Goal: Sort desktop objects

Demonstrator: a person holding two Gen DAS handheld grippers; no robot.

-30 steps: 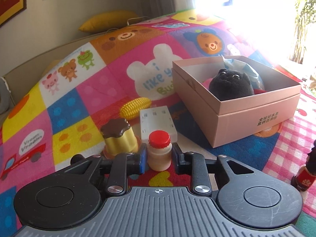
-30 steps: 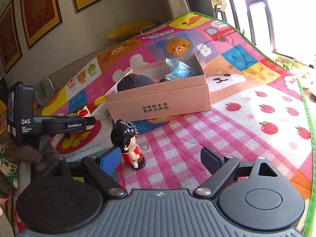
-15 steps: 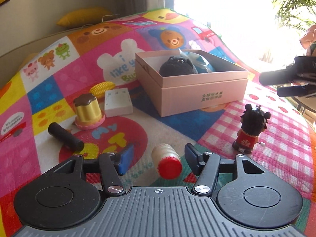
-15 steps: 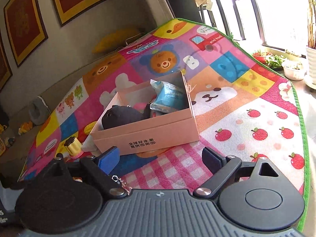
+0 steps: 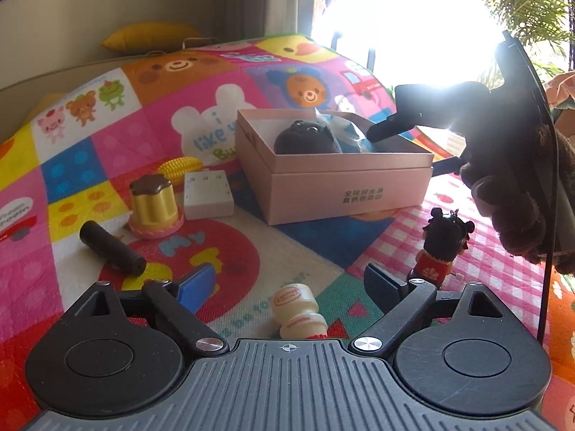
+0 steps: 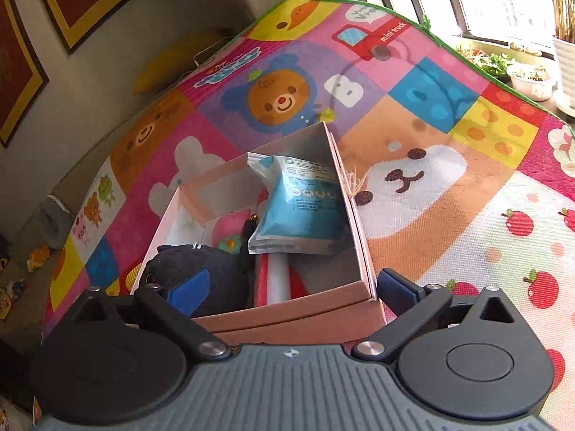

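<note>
On the cartoon play mat (image 5: 230, 251), left gripper (image 5: 287, 287) sits low with fingers spread wide, gripping nothing. Small milky bottle (image 5: 298, 310) lies on its side on the mat between the two fingers, touching neither, its red cap end toward the camera and mostly hidden behind the gripper body. Pink box (image 5: 345, 190) stands further out, lid off; black plush (image 5: 305, 138) visible inside it. Left of the box, on the mat: white block (image 5: 207, 194), yellow corn toy (image 5: 179, 168) just behind it, pudding-shaped toy (image 5: 154, 204) with brown top standing upright, and black cylinder (image 5: 111, 248) lying flat nearest the gripper. Doll figure (image 5: 444, 248) in red dress stands upright on the pink checked patch, right of the box's near corner. Right gripper (image 6: 291, 287) is above the near edge of the box, fingers apart, nothing between them. Its view looks down into the box: black plush at lower left, blue packet (image 6: 298, 208) leaning against the right wall, pink-and-red items beneath, not identifiable. In the left view the right gripper shows as a dark backlit shape over the box's right side.
</note>
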